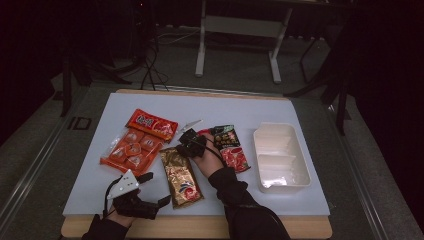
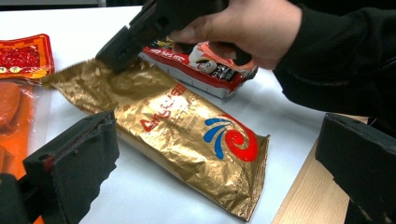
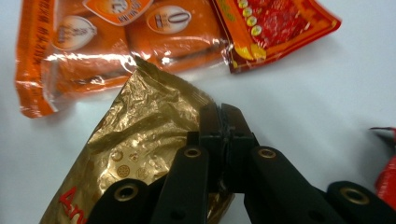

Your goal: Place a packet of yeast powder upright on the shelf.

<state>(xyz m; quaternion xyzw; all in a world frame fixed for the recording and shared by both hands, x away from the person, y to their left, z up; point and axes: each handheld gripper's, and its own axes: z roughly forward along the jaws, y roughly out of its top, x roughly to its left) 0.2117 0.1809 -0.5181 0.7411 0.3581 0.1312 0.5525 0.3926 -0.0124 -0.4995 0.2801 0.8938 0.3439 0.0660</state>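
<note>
A gold foil snack packet [image 1: 181, 177] lies lengthwise in the middle of the white table mat [image 1: 280, 107]. My right gripper [image 1: 181, 148] is at the packet's far end. In the right gripper view its jaws [image 3: 221, 116] are pressed together on the crinkled top corner of the gold packet [image 3: 135, 140]. My left gripper [image 1: 155, 189] rests near the table's front edge, left of the packet, with its jaws wide apart. In the left gripper view the gold packet [image 2: 187, 135] lies beyond the left gripper [image 2: 215, 163], and the right gripper [image 2: 114, 58] pinches its far corner.
An orange multi-pack [image 1: 129, 149] and a red packet [image 1: 151, 125] lie left of the gold one. A dark and red packet [image 1: 230, 147] lies under my right hand. A white tray [image 1: 280, 156] stands at the right. A small silver wrapper [image 1: 190, 124] lies behind.
</note>
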